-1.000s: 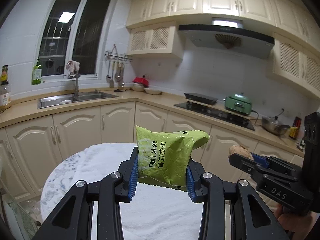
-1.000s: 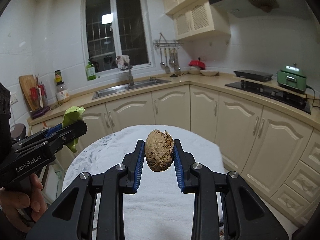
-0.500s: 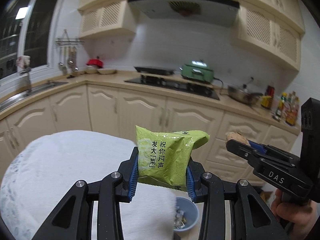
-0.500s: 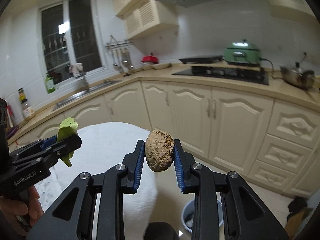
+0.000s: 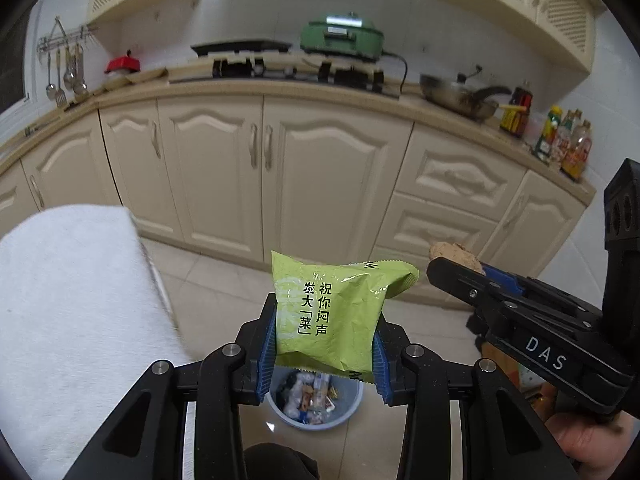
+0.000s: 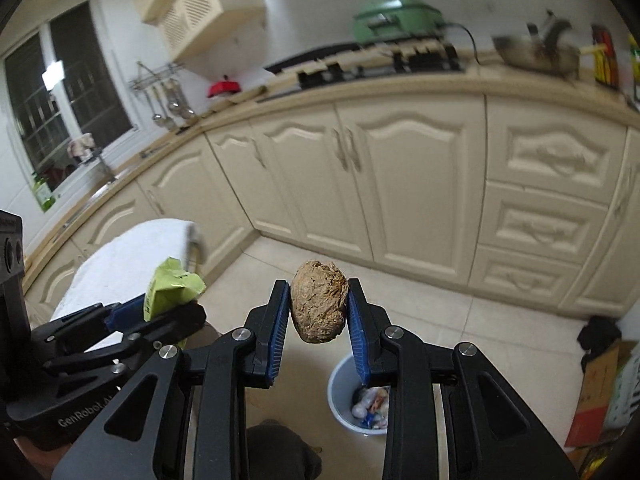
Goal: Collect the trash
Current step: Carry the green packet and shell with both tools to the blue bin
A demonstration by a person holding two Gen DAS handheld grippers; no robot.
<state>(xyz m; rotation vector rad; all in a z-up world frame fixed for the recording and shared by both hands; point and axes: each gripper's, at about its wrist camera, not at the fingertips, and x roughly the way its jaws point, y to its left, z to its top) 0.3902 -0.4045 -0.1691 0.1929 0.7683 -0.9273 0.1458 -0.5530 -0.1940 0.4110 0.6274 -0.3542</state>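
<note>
My left gripper (image 5: 324, 340) is shut on a green snack packet (image 5: 328, 312) with black Chinese print. It is held in the air above a light blue trash bin (image 5: 352, 412) on the tiled floor; the bin holds several wrappers. My right gripper (image 6: 319, 312) is shut on a brown crumpled lump (image 6: 319, 307), also above and a little left of the bin (image 6: 340, 400). The right gripper shows at the right of the left wrist view (image 5: 444, 268), the left gripper and packet (image 6: 172, 288) at the left of the right wrist view.
A table with a white cloth (image 5: 68, 300) stands at the left. Cream kitchen cabinets (image 5: 320, 176) run along the back under a counter with a stove and a green cooker (image 5: 340, 36). Cardboard boxes (image 6: 600, 396) sit at the right on the floor.
Both grippers have swung right, away from over the table to above the floor. The trash bin has come into view below them. Both still hold their items.
</note>
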